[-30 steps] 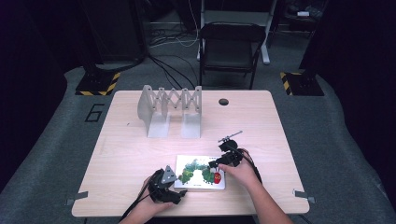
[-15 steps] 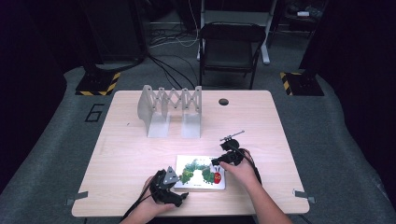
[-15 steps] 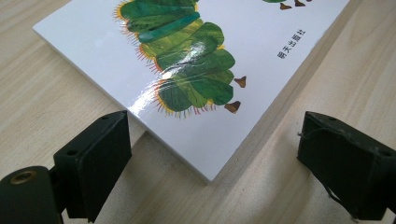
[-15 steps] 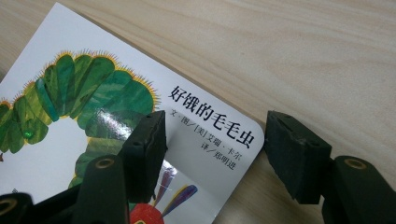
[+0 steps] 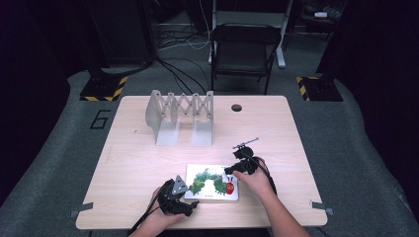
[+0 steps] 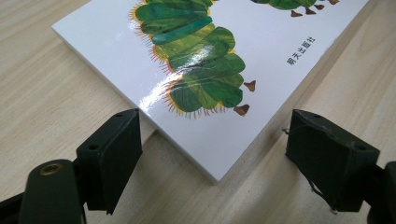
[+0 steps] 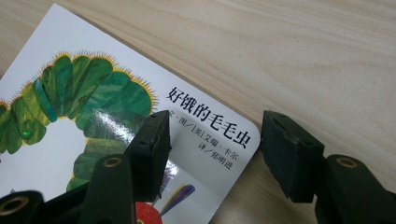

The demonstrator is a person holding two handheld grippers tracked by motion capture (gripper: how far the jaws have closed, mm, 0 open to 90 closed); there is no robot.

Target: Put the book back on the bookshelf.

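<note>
In the left gripper view the picture book (image 6: pixel 205 60) runs off the top edge, so its far corners are cut away. In the right gripper view one black pad covers part of the book's small print, and the red shape beside it is cropped below.

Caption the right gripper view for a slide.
Right hand-held gripper straddling a corner of the caterpillar picture book on the wooden table.
</note>
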